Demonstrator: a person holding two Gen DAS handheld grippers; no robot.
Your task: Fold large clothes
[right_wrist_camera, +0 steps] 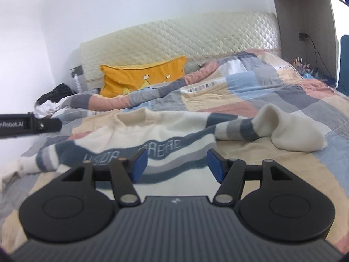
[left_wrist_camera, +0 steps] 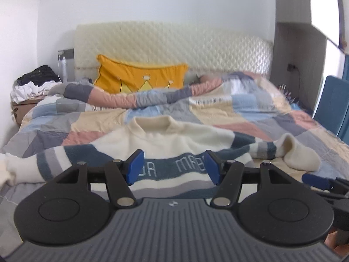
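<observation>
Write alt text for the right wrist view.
A cream sweater with dark teal and grey stripes lies spread on a patchwork quilt, its collar toward a quilted headboard. The open right gripper hovers above its hem, holding nothing. An orange crown-print pillow leans behind.

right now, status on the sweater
Both hand-held grippers, left and right, open, empty. Sweater spread flat on quilt, unfolded. Nothing in the way.

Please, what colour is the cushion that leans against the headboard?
The cushion is orange-yellow, with a crown design. It shows best in the left wrist view.
</observation>
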